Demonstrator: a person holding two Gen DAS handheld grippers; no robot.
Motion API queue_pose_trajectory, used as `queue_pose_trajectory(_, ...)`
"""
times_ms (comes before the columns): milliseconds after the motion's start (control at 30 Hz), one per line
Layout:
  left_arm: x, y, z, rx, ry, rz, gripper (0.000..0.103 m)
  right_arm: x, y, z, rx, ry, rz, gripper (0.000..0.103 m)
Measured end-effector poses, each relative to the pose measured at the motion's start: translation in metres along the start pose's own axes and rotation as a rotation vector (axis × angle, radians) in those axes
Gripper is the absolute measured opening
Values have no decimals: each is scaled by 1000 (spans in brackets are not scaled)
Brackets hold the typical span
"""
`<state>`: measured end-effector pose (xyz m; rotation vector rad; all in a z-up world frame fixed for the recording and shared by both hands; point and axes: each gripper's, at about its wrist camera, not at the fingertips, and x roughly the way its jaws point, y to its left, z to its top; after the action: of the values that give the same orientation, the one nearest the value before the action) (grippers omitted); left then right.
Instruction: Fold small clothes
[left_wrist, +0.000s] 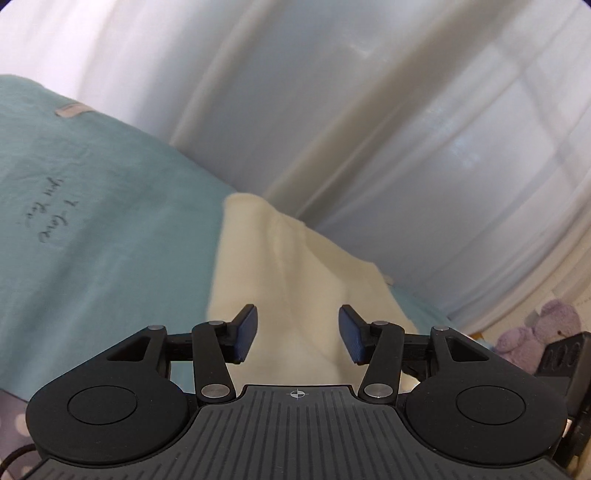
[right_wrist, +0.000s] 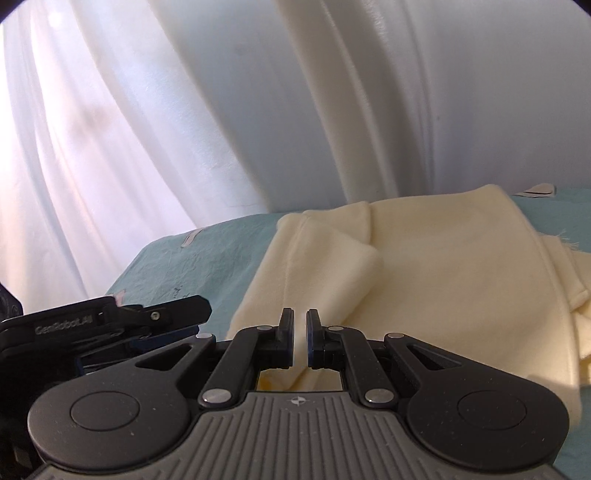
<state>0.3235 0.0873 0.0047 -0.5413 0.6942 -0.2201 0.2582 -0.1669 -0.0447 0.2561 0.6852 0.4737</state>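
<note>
The left claw (left_wrist: 298, 334) stands half open, nothing pressed between its pads (left_wrist: 245, 334); the cream cloth (left_wrist: 295, 280) lies just under and ahead of it, w/ a raised ridge running away from the claw toward the curtain (left_wrist: 369, 110). The right claw (right_wrist: 301, 338) is nearly shut, only a thin slit between its pads. Cream cloth shows through that slit and below the jaws, so it seems to pinch a fold there, but I cannot say this for sure. In the right view the cloth (right_wrist: 443, 277) spreads ahead and to the right of the claw, w/ one flap already turned over just in front of it, and the left claw (right_wrist: 110, 325) sits close at its left side, a bit lower in the picture. All this lies on a teal sheet (left_wrist: 92, 221) w/ some handwriting, left of the left claw. What could go wrong, imo: only one side is maybe held, so if the right claw pulls or lifts now, the cloth may drag over the sheet and the turned flap may open again. The ridge under the left claw can get pressed into a wrinkle if that claw closes down on it w/o smoothing first. Also the two claws are very near each other, so a quick sideways move could knock them together.
</note>
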Motion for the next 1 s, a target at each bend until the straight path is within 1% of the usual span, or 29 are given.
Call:
queue_pose_trajectory(33,2,6,2,-18,10,46,53,5,6,-6,-20,18,2,6)
queue_pose_trajectory(67,5,13,1,-34,27,75,53,11,8,-11,-35,39,-6,6)
queue_pose_trajectory(133,12,23,-5,-47,60,91,52,24,3,-20,-41,105,-49,5)
queue_pose_trajectory(167,15,25,-7,-49,80,89,52,27,1,-23,-40,130,-65,0)
queue_pose_trajectory(267,30,30,-21,-67,143,39,52,22,-6,-21,-51,141,-51,0)
queue_pose_trajectory(300,34,33,-26,-85,168,36,52,19,-11,-18,-25,139,-33,0)
queue_pose_trajectory(333,37,34,-31,-84,146,31,53,16,-18,-14,19,128,-4,0)
queue_pose_trajectory(367,37,34,-31,-78,146,31,53,15,-29,-8,85,122,22,3)
queue_pose_trajectory(400,37,34,-33,-74,147,31,53,14,-39,-3,154,125,35,9)
queue_pose_trajectory(433,38,35,-33,-78,148,29,53,15,-50,1,218,131,59,12)
queue_pose_trajectory(467,38,36,-33,-85,149,27,53,19,-62,5,298,144,103,19)
queue_pose_trajectory(500,40,36,-33,-87,151,27,53,25,-71,7,356,159,137,22)
queue_pose_trajectory(567,40,36,-33,-84,151,27,52,39,-85,8,450,193,181,23)
queue_pose_trajectory(600,34,31,-33,-80,151,28,52,44,-88,8,476,197,195,23)
queue_pose_trajectory(767,34,30,-33,-75,149,22,53,65,-92,7,570,212,244,22)
queue_pose_trajectory(833,34,30,-34,-77,147,18,53,67,-86,8,554,213,235,16)
queue_pose_trajectory(900,35,30,-34,-71,146,19,54,66,-77,11,488,206,202,14)
queue_pose_trajectory(967,33,28,-34,-83,142,33,53,59,-58,18,342,189,116,13)
queue_pose_trajectory(1000,30,27,-34,-99,136,34,53,50,-47,23,238,167,55,12)
